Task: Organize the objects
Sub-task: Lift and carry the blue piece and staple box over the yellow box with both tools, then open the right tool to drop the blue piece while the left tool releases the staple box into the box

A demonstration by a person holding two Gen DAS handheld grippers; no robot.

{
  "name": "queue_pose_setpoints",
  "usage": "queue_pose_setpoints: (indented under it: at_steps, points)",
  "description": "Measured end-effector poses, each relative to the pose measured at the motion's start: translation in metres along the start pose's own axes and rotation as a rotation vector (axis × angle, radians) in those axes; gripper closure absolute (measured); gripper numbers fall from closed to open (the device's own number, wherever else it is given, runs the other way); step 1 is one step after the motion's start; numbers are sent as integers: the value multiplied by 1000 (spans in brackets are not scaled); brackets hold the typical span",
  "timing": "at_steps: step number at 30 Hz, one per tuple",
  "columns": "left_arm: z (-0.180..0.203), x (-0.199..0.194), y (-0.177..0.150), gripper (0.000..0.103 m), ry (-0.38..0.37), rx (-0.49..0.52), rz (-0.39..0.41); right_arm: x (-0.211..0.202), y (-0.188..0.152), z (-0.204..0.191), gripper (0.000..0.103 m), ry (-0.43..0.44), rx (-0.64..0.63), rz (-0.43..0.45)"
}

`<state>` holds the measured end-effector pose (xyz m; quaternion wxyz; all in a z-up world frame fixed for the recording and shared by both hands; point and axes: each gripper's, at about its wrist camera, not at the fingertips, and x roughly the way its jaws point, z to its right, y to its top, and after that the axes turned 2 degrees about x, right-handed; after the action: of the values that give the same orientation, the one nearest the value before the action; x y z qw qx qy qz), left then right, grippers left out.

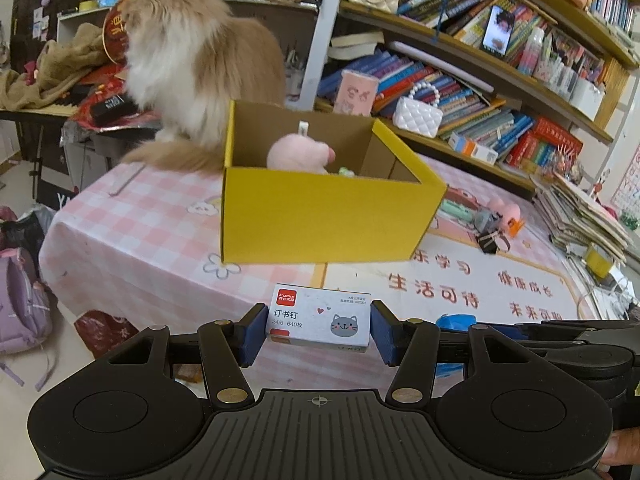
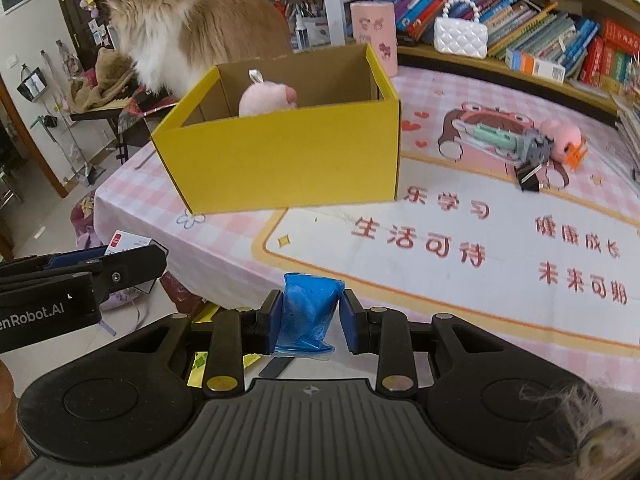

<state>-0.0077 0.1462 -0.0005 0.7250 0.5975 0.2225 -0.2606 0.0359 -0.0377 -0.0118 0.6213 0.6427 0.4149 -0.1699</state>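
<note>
A yellow cardboard box (image 1: 328,216) (image 2: 288,160) stands open on the pink checked tablecloth, with a pink plush toy (image 1: 300,154) (image 2: 266,98) inside it. My left gripper (image 1: 318,326) is shut on a small white staple box with a cat drawing (image 1: 320,318), held above the table's near edge in front of the yellow box. My right gripper (image 2: 310,312) is shut on a blue plastic packet (image 2: 308,312), also short of the box. The left gripper shows at the left edge of the right wrist view, with the staple box (image 2: 122,242) in it.
A fluffy tan and white cat (image 1: 192,60) (image 2: 188,32) sits on the table just behind the box. A pink toy, a green stapler and small clips (image 2: 532,144) lie at the right. Bookshelves (image 1: 480,92) line the back; stacked papers (image 1: 580,216) lie at the far right.
</note>
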Motion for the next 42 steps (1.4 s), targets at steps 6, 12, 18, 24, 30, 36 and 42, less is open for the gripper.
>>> queue_pose_setpoints:
  at_steps: [6,12,18,24,30,36,42]
  points:
    - [-2,-1,22,50,3,1,73,0,22,-3,74,-14,-33,79]
    - [-2,9,63,50,44,17,162,8,69,-3,74,-10,-47,185]
    - [3,39,95,50,95,65,188,28,118,-2,74,-8,-96,245]
    - [13,81,106,50,170,143,146,65,152,1,74,8,-161,223]
    - [15,113,107,50,227,179,83,106,166,-2,74,27,-236,152]
    - [18,140,107,49,271,209,23,142,172,-4,74,42,-292,63]
    - [18,151,106,49,273,188,-1,165,176,6,73,86,-254,-33]
